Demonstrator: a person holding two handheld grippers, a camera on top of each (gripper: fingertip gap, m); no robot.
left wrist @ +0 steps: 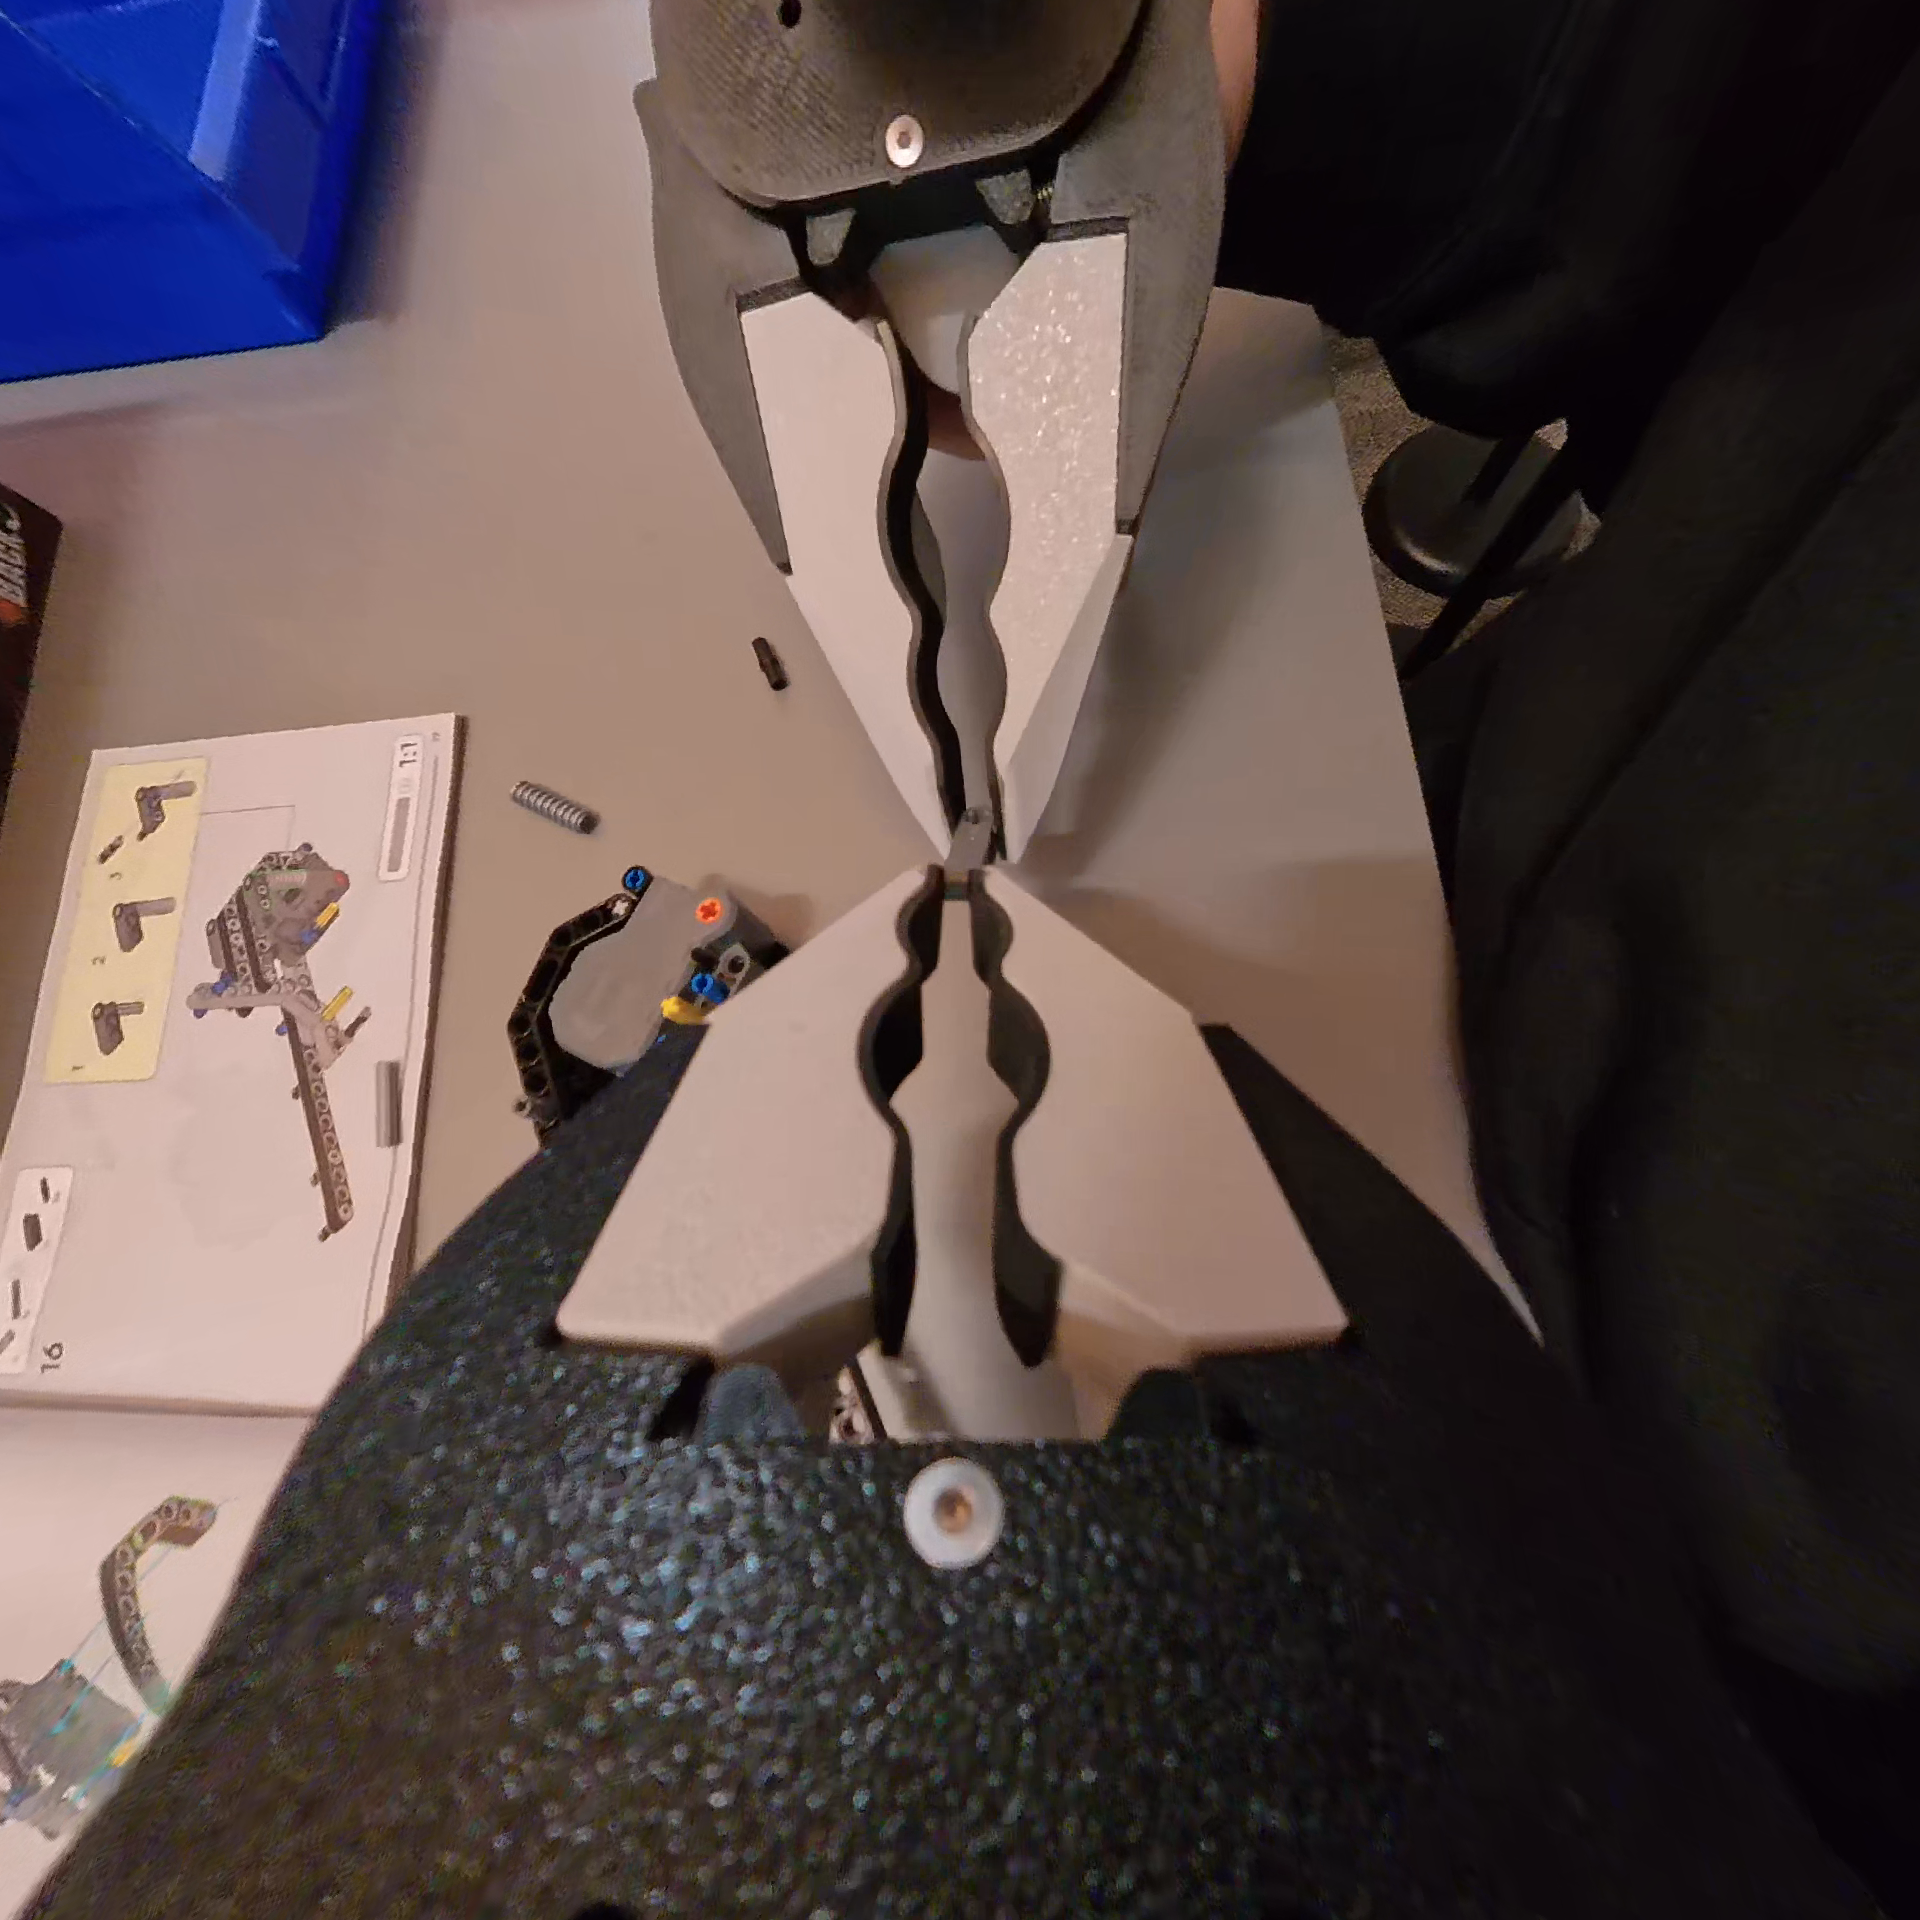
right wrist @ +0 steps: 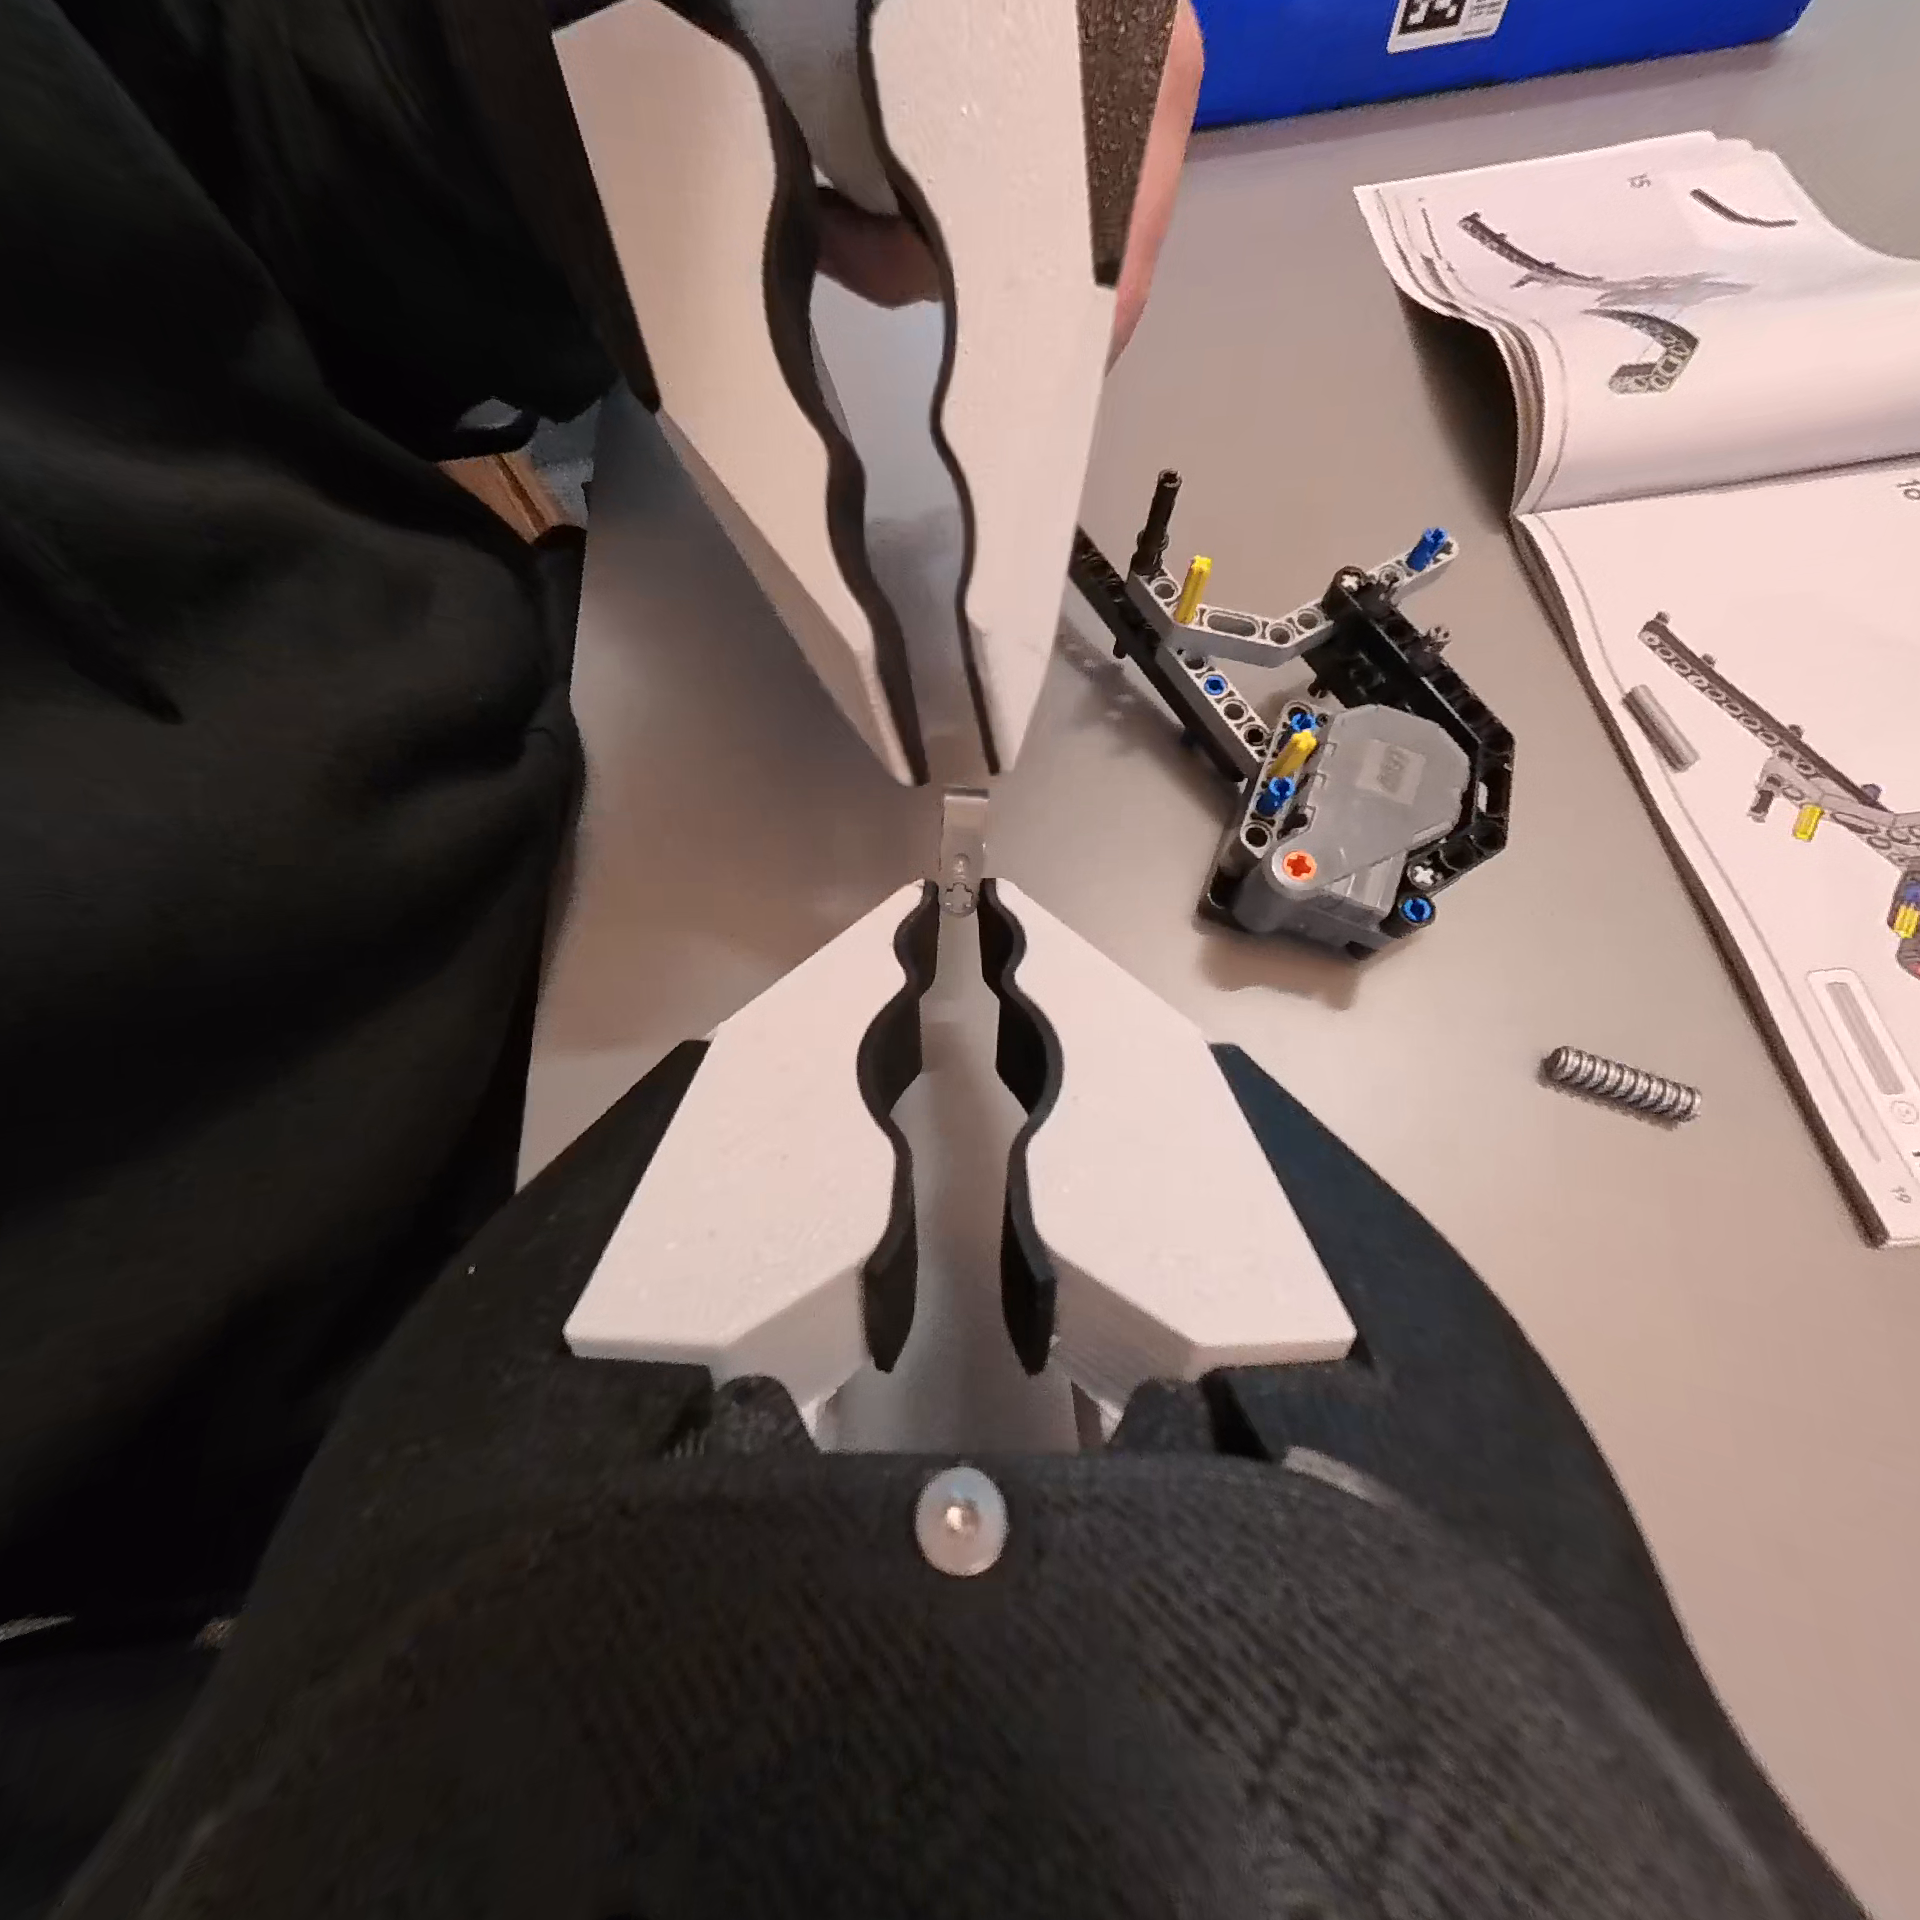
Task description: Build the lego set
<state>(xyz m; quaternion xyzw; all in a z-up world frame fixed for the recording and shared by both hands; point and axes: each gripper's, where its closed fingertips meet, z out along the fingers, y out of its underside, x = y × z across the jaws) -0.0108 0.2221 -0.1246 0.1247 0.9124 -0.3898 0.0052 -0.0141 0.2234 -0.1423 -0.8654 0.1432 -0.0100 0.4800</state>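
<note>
A small grey Lego connector [left wrist: 974,837] is pinched between my two grippers, which meet tip to tip above the grey table [left wrist: 582,499]. My left gripper [left wrist: 956,878] is shut on its near end. My right gripper [left wrist: 979,805] comes in from the top of the left wrist view and is shut on the far end. In the right wrist view the connector [right wrist: 963,844] shows a cross hole at the tips of my right gripper [right wrist: 961,888], and the left gripper [right wrist: 956,774] comes down from above. The part-built grey and black model [right wrist: 1351,790] lies on the table to the right.
The model also shows in the left wrist view [left wrist: 634,997]. A metal spring [right wrist: 1621,1086] and a black pin [left wrist: 771,662] lie loose. An open instruction booklet [right wrist: 1714,675] and a blue bin [left wrist: 156,177] lie beyond. A person's dark clothing [right wrist: 260,727] is at the table edge. My two grippers' fingertips are within a few centimetres of each other.
</note>
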